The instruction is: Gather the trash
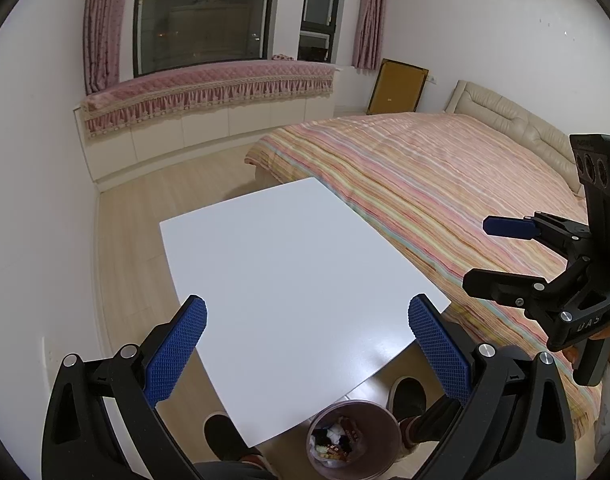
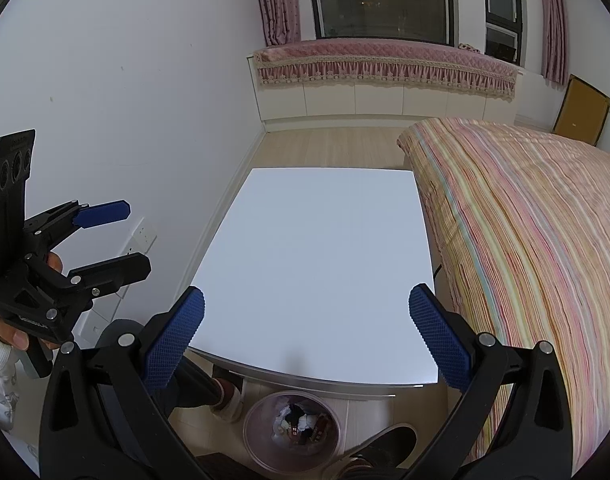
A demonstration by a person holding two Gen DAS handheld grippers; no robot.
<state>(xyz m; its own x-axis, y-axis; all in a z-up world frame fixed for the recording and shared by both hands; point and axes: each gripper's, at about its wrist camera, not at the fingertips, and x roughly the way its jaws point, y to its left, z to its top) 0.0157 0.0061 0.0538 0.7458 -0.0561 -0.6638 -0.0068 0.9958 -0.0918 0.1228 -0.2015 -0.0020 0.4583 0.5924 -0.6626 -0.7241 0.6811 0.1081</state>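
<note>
Two grippers are hovering above one white counter (image 1: 289,280), and both are standing with their fingers spread wide apart, holding nothing. The left gripper (image 1: 307,348) is showing two blue ridged fingers (image 1: 177,350) in its own view, one at 7 o'clock and one at 5 o'clock, with the bare counter top lying between them. The right gripper (image 2: 305,340) is showing the same pair of blue fingers (image 2: 441,336) in its own view, again parted over the counter (image 2: 317,264).

Each gripper is also appearing in the other's camera. From the left wrist, the right gripper (image 1: 479,254) is sitting at 3 o'clock, fingers apart, over the bed. From the right wrist, the left gripper (image 2: 135,238) is sitting at 9 o'clock, fingers apart, gripped by a hand (image 2: 9,332) in front of the white wall.

One round trash bin (image 1: 351,438) is standing on the wooden floor at 6 o'clock, just beside the counter's near edge and partly tucked under it. Inside it, mixed trash (image 1: 335,442) is lying in a heap: crumpled white scraps, dark bits and printed wrappers, too jumbled to count. The right wrist view is showing the same bin (image 2: 291,436) at 6 o'clock with its trash (image 2: 301,420) inside.

Two dark shoes are flanking the bin, one (image 1: 225,436) at 7 o'clock and one (image 1: 407,398) at 5 o'clock. One bed (image 1: 445,184) with a striped cover is lying at 2 o'clock, touching the counter's right side.
</note>
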